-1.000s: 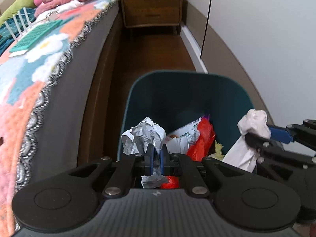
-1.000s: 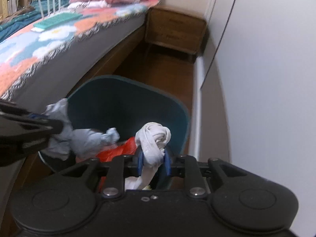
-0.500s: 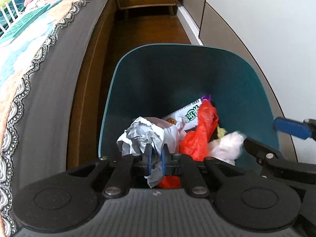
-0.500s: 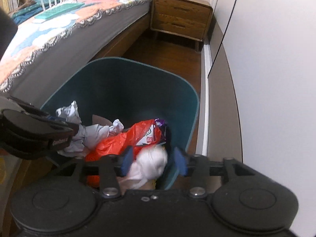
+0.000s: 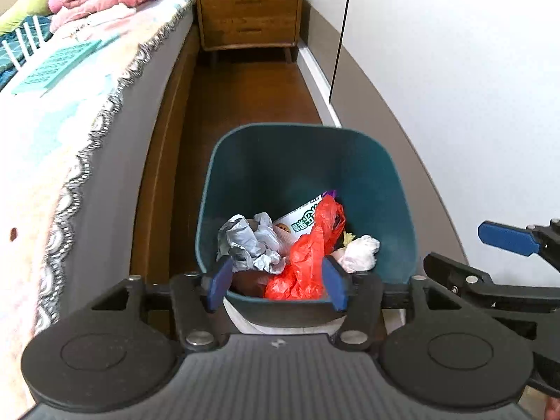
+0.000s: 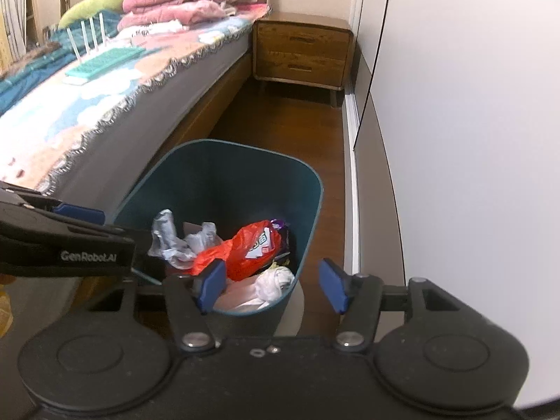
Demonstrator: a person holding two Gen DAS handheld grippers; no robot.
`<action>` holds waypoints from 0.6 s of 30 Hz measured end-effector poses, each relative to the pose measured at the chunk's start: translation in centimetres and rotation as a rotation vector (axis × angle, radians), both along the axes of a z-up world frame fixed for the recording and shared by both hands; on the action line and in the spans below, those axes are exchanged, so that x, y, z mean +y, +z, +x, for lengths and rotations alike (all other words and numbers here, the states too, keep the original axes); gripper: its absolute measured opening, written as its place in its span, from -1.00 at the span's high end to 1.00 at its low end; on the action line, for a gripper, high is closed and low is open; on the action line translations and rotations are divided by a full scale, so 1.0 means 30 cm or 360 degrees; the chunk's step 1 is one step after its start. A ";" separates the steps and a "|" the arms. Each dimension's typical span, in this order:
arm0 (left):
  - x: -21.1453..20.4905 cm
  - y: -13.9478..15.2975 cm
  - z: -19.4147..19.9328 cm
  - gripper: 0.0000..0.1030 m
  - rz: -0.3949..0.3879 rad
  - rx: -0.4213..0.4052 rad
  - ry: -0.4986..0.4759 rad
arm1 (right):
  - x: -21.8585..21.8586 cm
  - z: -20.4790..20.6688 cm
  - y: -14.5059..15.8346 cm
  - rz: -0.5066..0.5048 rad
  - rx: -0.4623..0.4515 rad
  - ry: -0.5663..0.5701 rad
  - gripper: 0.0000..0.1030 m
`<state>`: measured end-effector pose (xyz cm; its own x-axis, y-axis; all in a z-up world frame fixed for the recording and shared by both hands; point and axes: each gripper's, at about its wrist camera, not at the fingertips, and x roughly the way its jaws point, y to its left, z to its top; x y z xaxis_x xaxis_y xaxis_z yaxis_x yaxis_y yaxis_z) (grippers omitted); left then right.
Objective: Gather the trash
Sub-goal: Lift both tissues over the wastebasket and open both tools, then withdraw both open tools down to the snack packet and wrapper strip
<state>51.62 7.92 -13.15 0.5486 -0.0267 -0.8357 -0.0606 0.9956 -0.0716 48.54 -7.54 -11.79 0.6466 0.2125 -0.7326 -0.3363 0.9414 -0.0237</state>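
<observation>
A dark teal bin (image 5: 301, 133) (image 6: 245, 150) stands on the wood floor between the bed and the wall. Inside lie a crumpled grey paper (image 5: 248, 241) (image 6: 171, 241), a red plastic bag (image 5: 308, 255) (image 6: 231, 255), a printed wrapper (image 5: 301, 218) and a white tissue wad (image 5: 360, 253) (image 6: 274, 281). My left gripper (image 5: 278, 285) hovers above the bin's near rim, its jaws opening with nothing held. My right gripper (image 6: 271, 287) hangs over the bin's right edge, jaws opening too and holding nothing. Each gripper shows at the side of the other's view.
A bed (image 6: 105, 112) with a flowered blanket and folded pink bedding runs along the left. A wooden nightstand (image 5: 248, 17) (image 6: 302, 54) stands at the far end of the floor strip. White wardrobe doors (image 6: 472, 105) close off the right side.
Both grippers let go: the grey paper and the white tissue dropped into the bin. Both jaws spread apart, and both grippers rose and backed away from the bin.
</observation>
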 end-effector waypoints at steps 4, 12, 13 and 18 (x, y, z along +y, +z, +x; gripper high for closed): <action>0.005 0.071 -0.090 -0.18 0.0019 -0.0060 -0.0006 | -0.016 -0.078 0.054 0.0042 -0.0034 0.0003 -0.24; 0.033 0.126 -0.269 -0.28 0.0095 -0.0118 -0.0038 | -0.025 -0.225 0.076 0.0106 -0.0031 0.0051 -0.41; 0.038 0.123 -0.287 -0.28 0.0107 -0.0120 -0.0046 | -0.026 -0.241 0.070 0.0106 -0.0024 0.0055 -0.43; 0.064 0.079 -0.360 -0.29 0.0099 -0.0094 -0.0036 | -0.027 -0.303 0.007 0.0104 0.0038 0.0095 -0.55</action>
